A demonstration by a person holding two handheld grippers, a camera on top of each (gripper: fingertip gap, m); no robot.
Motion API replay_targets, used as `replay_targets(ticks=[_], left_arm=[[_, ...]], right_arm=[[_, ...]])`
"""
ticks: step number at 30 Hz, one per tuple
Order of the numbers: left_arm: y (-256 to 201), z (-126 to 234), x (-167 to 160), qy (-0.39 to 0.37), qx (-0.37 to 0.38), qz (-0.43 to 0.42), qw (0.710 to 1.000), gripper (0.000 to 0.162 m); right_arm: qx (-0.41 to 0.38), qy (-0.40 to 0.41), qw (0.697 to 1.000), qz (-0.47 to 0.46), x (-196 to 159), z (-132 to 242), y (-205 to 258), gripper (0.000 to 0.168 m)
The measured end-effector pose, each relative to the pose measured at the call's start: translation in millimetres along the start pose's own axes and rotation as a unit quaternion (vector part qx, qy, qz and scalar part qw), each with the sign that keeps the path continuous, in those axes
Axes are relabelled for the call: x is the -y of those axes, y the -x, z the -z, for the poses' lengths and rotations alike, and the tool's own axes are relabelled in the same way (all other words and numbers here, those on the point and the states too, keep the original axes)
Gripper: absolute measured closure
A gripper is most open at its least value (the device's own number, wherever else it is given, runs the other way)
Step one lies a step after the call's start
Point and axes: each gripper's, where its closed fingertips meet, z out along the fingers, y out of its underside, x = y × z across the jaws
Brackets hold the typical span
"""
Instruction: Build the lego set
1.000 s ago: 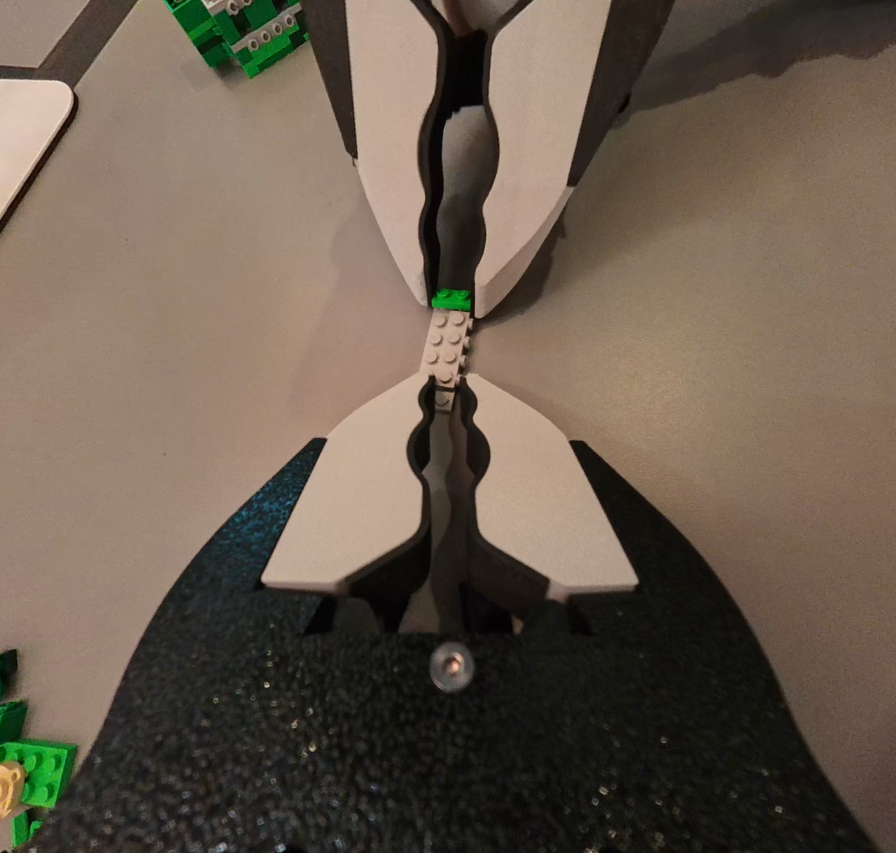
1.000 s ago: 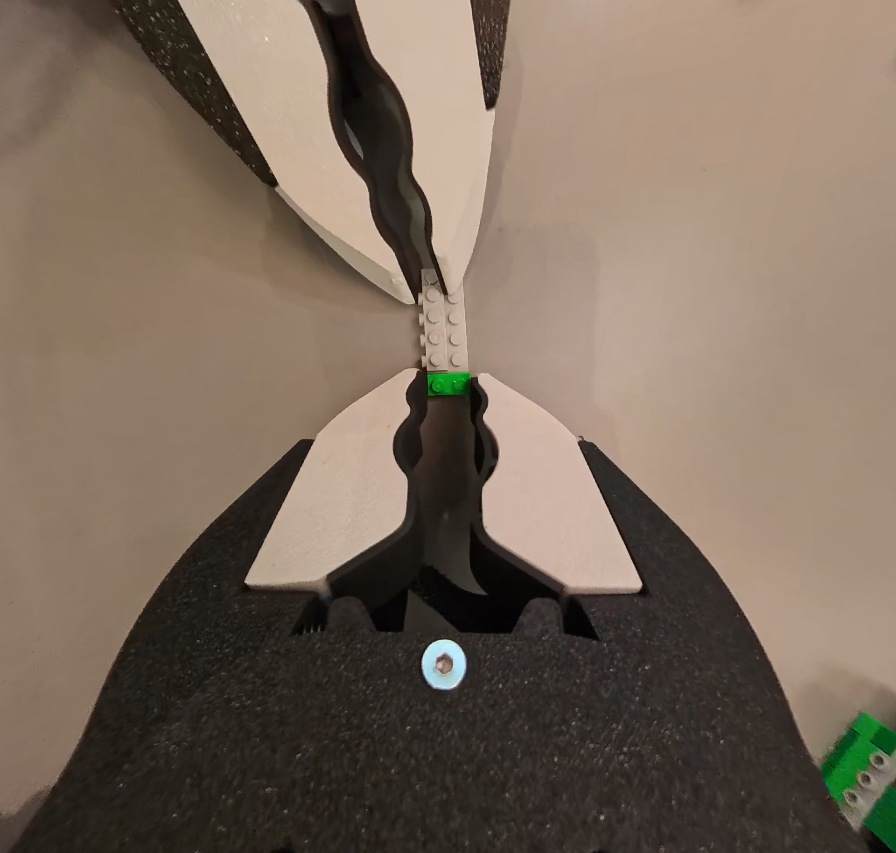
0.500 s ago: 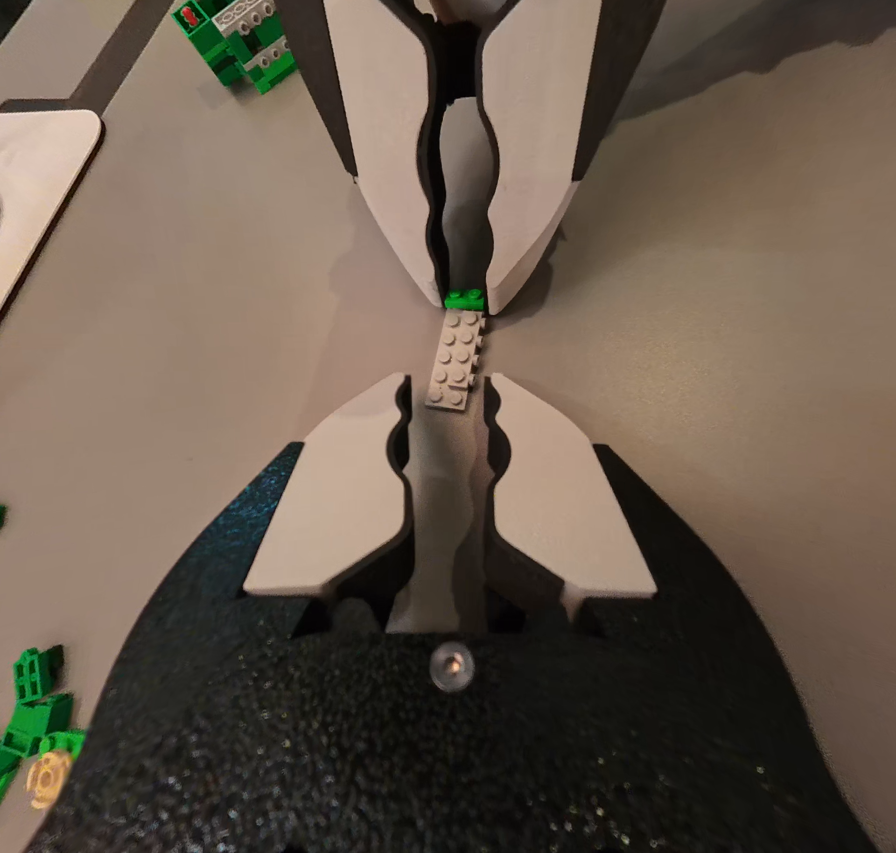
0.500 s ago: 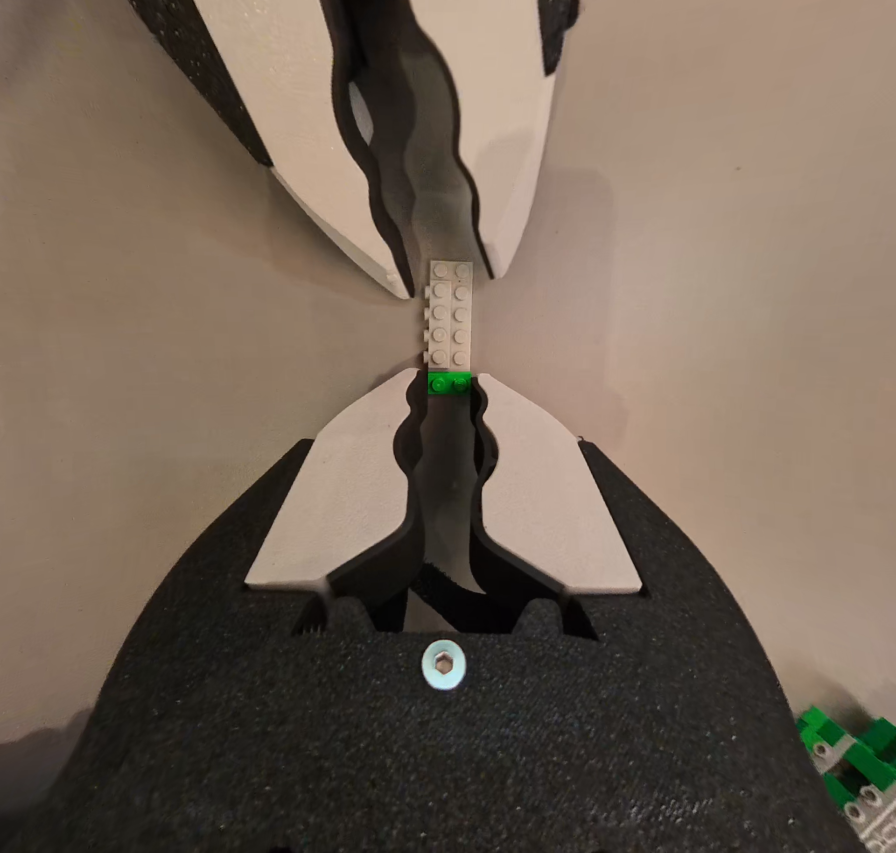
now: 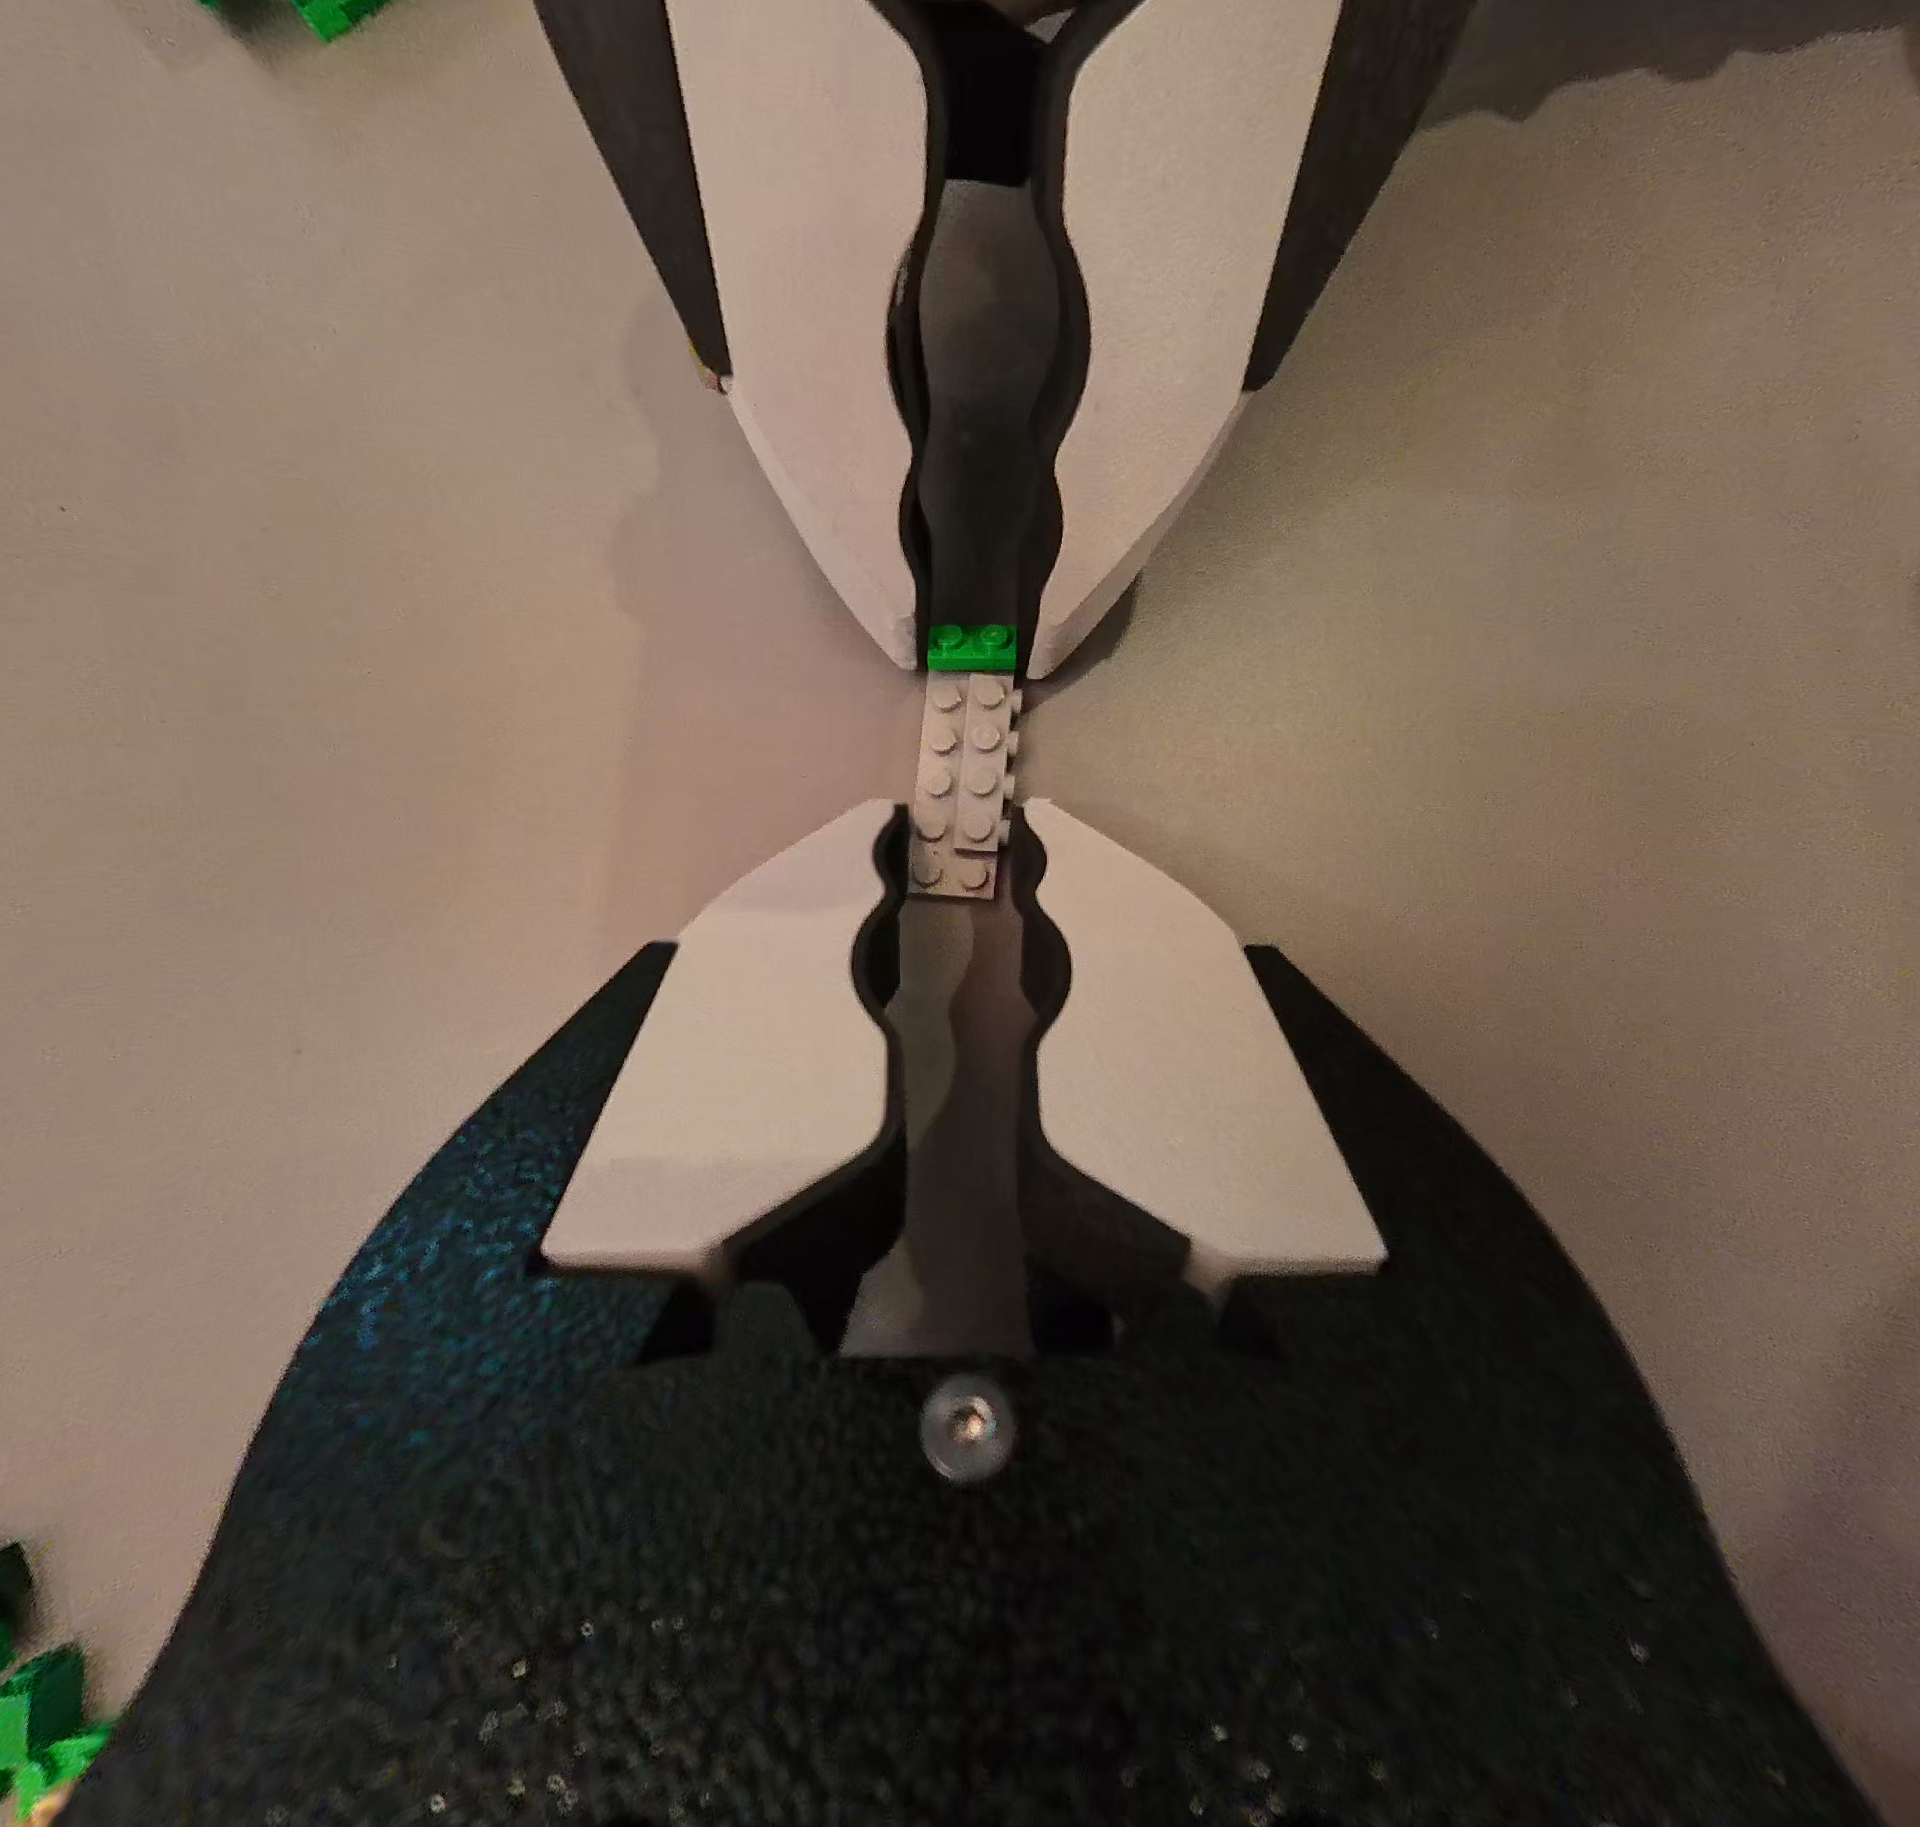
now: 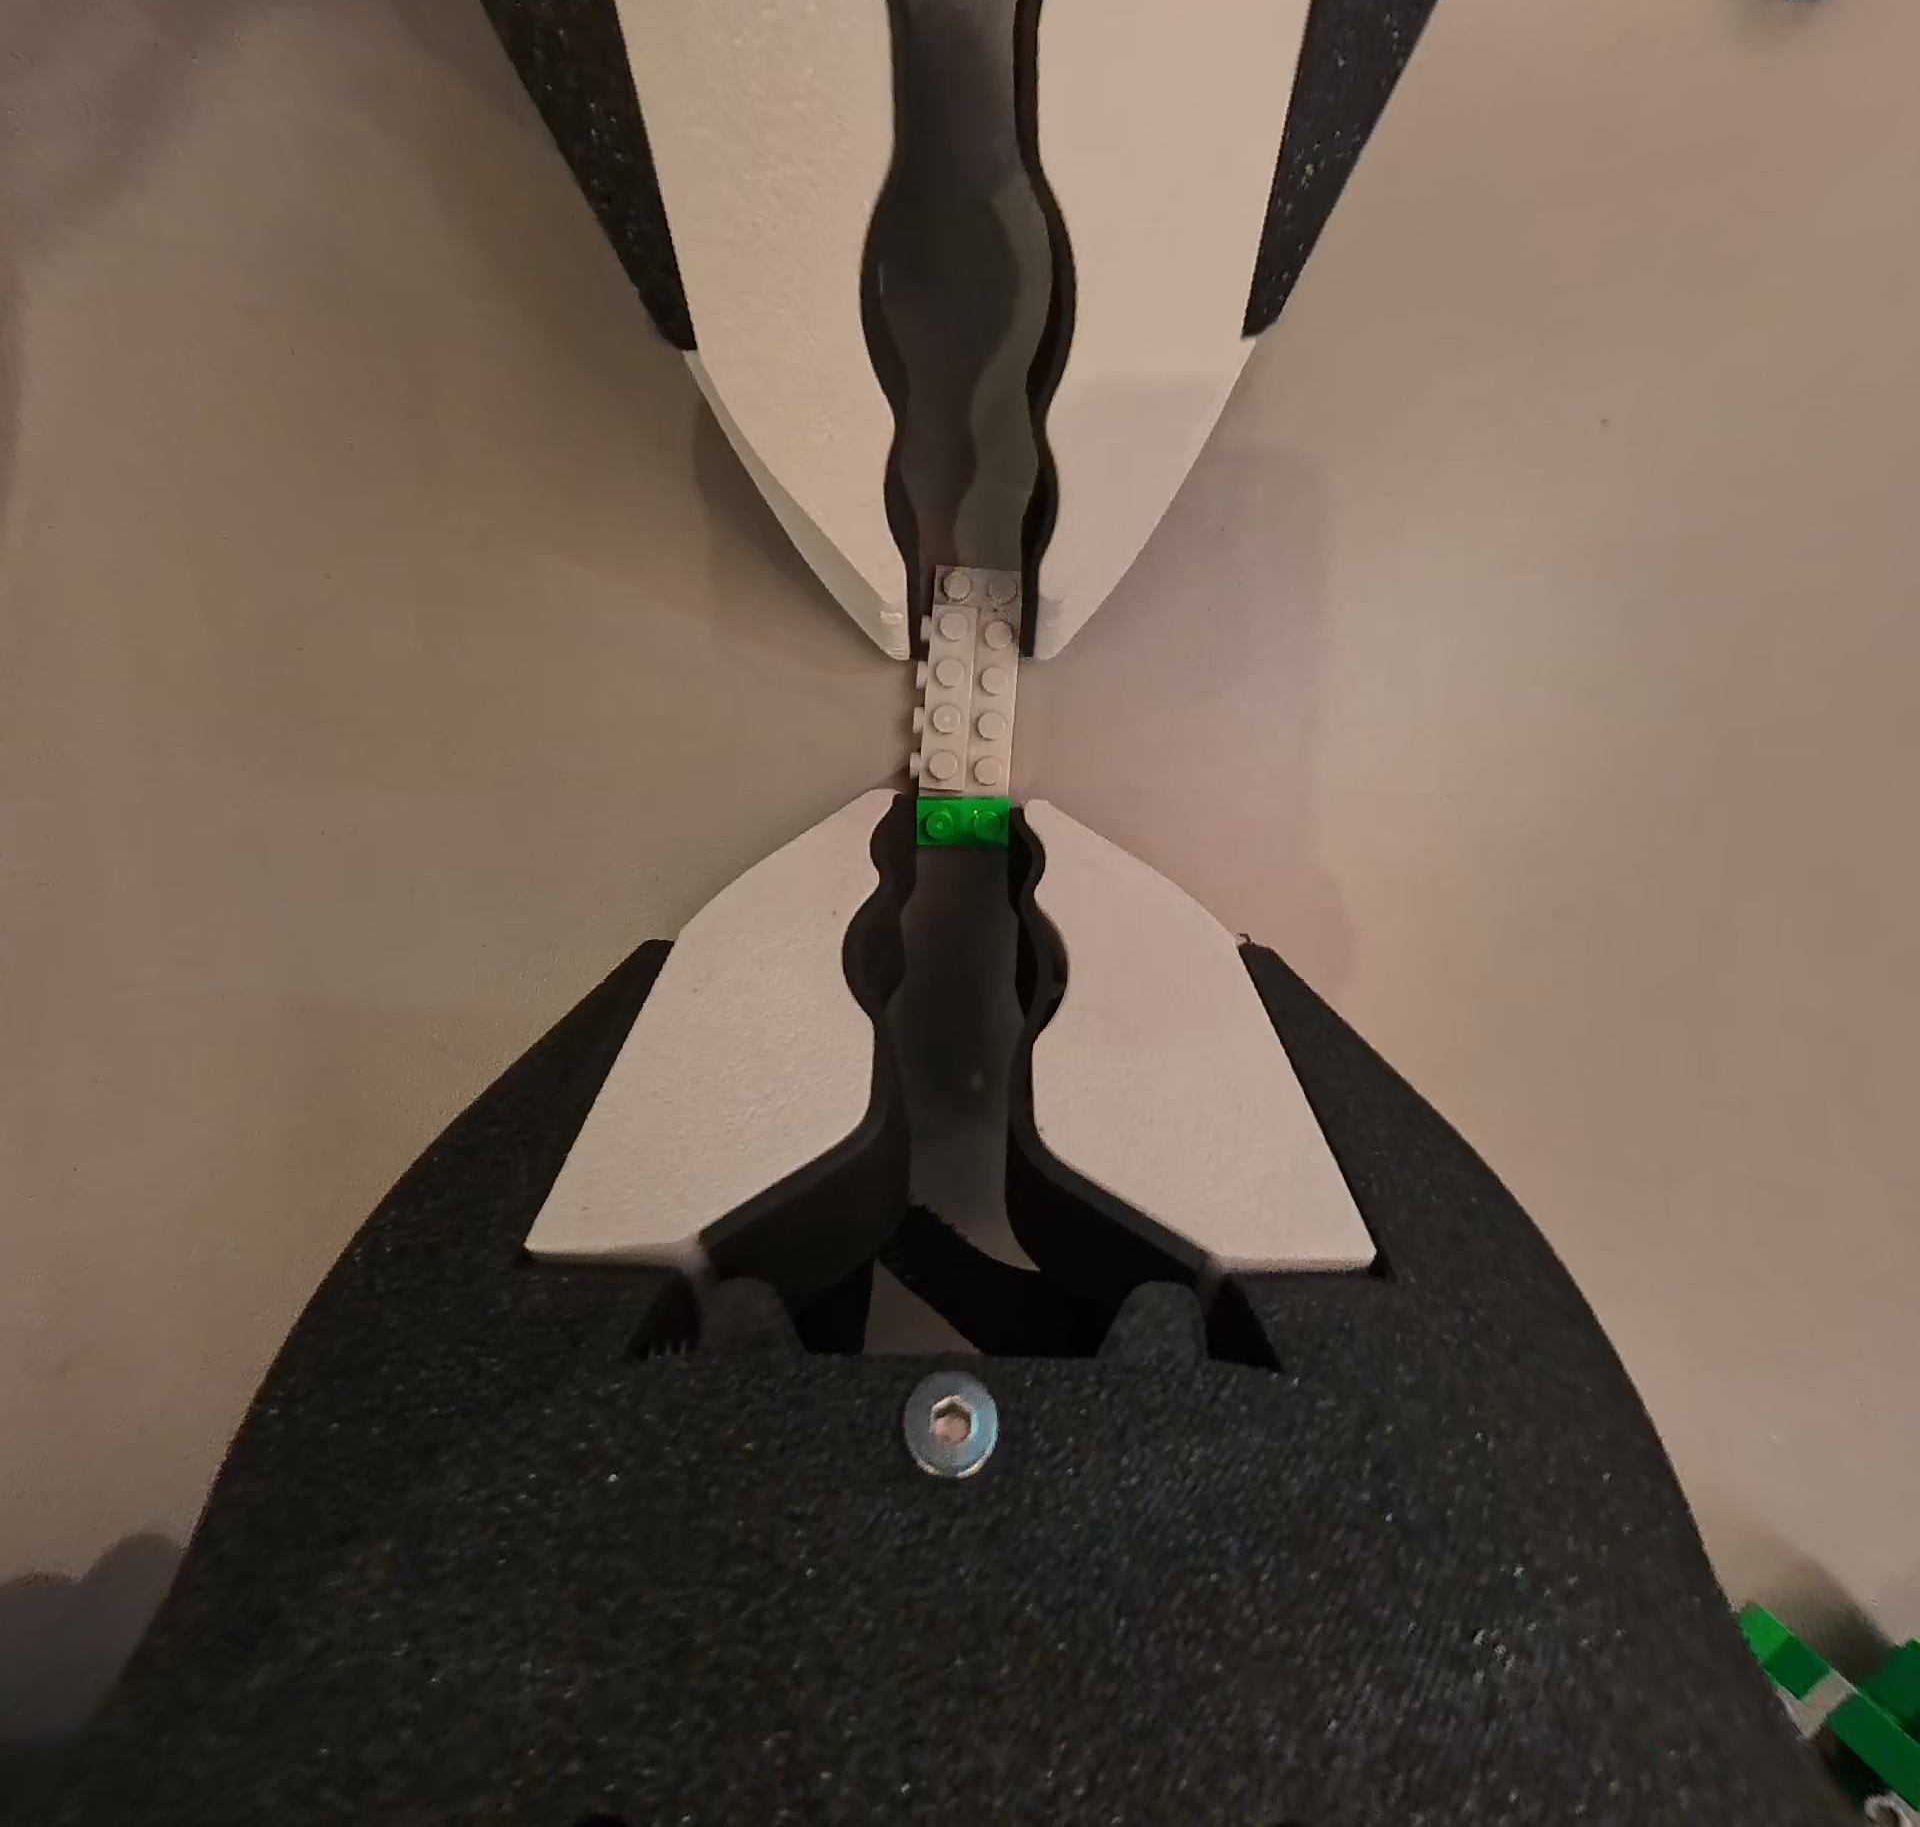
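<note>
Above the table (image 5: 312, 738), the right gripper (image 6: 963, 811) clamps the green plate (image 6: 962, 823); the left gripper (image 5: 956, 821) brackets the grey plate (image 5: 964, 790), grip unclear.

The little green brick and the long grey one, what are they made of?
Both look like hard molded plastic. The green brick is bright with a slight shine on its studs. The grey plate looks duller, more matte, with crisp round studs and sharp edges.

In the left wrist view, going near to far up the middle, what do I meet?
Left gripper → grey plate → green plate → right gripper; its jaws grip the green plate.
</note>
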Motion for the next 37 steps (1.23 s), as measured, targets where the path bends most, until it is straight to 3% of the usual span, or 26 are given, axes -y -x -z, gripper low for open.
replay_targets(ticks=[4,7,9,15,17,30,37], left_arm=[[-3.1,-0.6,0.1,0.016,-0.022,-0.001,1.000,0.142],[-12.0,0.6,-0.1,0.019,-0.057,0.001,0.998,0.123],[-8.5,-0.4,0.4,0.016,-0.047,0.002,0.999,0.120],[-5.7,-2.3,1.7,0.020,-0.037,0.001,0.999,0.127],[-6.1,-3.2,2.7,0.018,-0.035,0.008,0.999,0.145],[-9.5,-2.2,2.6,-0.020,-0.034,0.005,0.999,0.145],[-1.9,3.1,3.2,-0.039,-0.026,0.033,0.998,0.145]], right_arm=[[0.005,-0.004,1.000,0.007,0.8,-0.5,1.5,0.152],[0.006,-0.007,1.000,0.009,0.8,-0.5,1.8,0.152],[0.006,-0.008,1.000,0.011,0.8,-0.5,2.1,0.152],[0.009,-0.011,1.000,0.015,1.3,-0.9,3.3,0.152],[0.010,-0.013,1.000,0.017,2.1,-1.4,4.2,0.152],[0.002,-0.017,1.000,0.023,5.2,1.1,4.7,0.146],[-0.043,-0.060,0.997,0.029,16.3,22.6,-0.7,0.138]])
